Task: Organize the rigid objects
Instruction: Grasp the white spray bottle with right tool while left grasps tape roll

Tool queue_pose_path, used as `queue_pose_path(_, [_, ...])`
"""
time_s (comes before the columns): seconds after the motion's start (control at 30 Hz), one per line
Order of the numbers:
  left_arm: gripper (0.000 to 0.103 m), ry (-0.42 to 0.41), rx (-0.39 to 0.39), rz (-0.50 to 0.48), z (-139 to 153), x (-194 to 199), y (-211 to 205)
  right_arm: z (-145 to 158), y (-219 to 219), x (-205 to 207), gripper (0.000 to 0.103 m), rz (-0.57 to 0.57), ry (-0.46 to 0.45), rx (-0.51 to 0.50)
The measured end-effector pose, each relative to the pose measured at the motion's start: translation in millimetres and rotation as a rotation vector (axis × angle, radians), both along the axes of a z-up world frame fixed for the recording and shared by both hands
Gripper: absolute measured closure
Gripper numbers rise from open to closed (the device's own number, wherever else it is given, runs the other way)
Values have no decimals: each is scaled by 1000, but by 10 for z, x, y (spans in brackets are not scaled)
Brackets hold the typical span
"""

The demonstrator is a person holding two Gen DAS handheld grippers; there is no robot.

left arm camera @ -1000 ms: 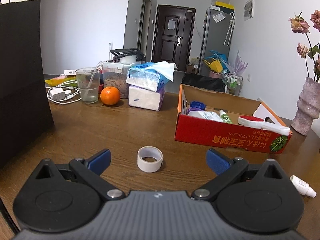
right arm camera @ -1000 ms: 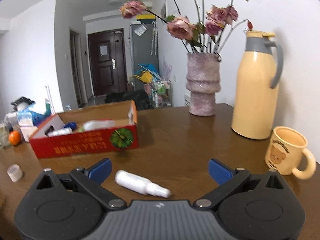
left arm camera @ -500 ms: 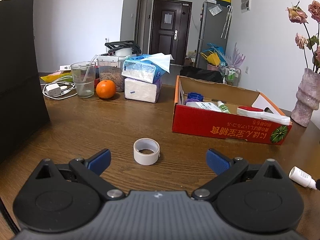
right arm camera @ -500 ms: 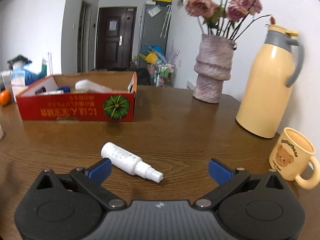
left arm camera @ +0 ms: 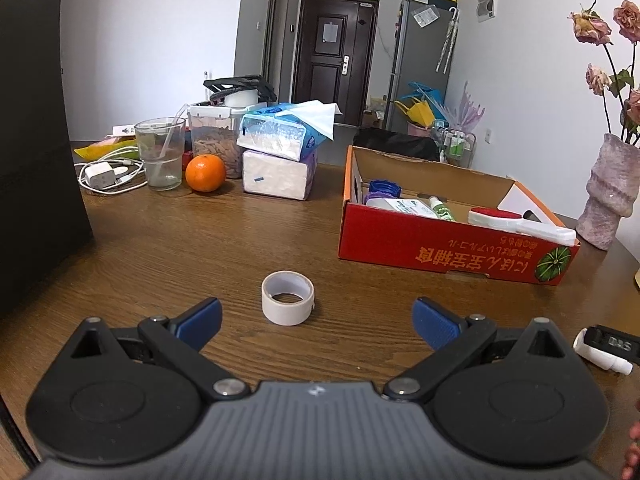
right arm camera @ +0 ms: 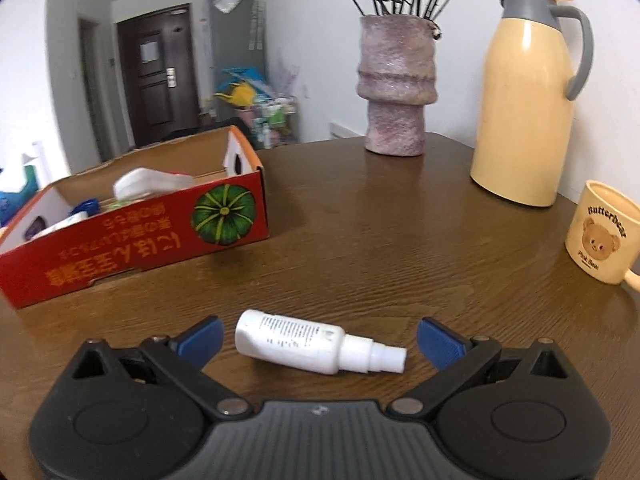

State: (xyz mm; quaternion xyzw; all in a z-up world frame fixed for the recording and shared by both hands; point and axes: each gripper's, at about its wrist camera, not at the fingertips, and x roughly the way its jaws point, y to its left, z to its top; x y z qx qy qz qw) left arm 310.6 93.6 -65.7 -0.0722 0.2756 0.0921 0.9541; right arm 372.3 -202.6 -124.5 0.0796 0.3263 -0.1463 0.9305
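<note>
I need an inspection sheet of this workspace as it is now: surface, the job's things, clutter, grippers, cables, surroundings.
Surface: brown wooden table, no spills seen.
Job's things: tape roll standing on the table; white spray bottle lying on its side; red cardboard box open, already holding bottles and a white tool.
Clutter: orange, glass, tissue packs, vase, yellow jug, bear mug.
Grippers: left hand-held gripper open, behind the tape; right hand-held gripper open, around the bottle without touching it.
Cables: white charger cable, coiled by the glass.
Surroundings: dark door, fridge.
</note>
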Motion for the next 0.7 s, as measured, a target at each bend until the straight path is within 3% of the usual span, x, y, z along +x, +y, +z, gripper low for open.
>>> queue_pose_path(0.37, [0,10,-14,-6,-15,8,69,-95,62,218,0,-114,23,-7])
queue_pose_path(0.7, [0,19,-22,-7,-36,30,86,-209,51,278,0,-103,64,-22])
